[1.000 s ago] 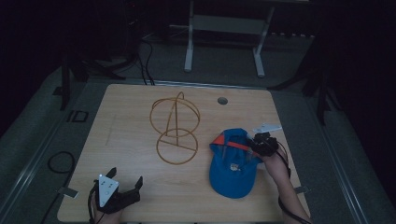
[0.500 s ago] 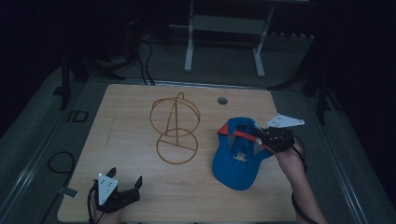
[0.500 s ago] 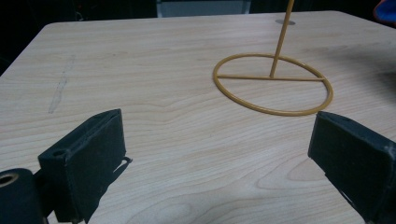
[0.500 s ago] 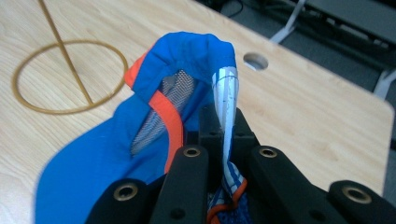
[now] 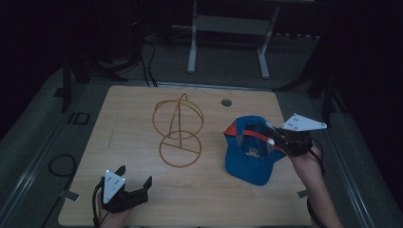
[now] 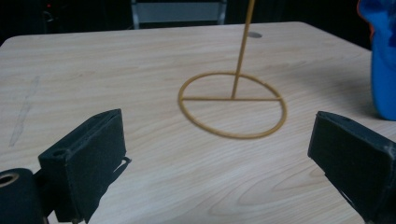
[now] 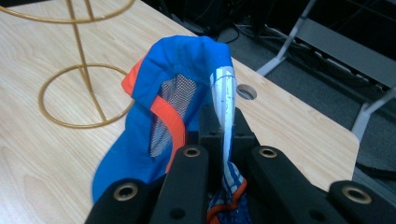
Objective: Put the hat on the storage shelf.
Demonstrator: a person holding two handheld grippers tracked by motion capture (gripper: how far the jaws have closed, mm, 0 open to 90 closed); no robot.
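The left gripper (image 5: 134,184) is matte black with blocky rectangular jaws, a grey three-cornered plate on top and a black cable trailing behind; the right gripper (image 7: 223,122) is black too, its linkage arms set with brass-ringed holes; both forearms are unsleeved.

Dim high view, dark surroundings, brighter gripper views, soft shadows on the table (image 6: 140,56), perhaps slight blur

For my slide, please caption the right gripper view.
Right claw shut on blue fabric cap beside gold wire stand.
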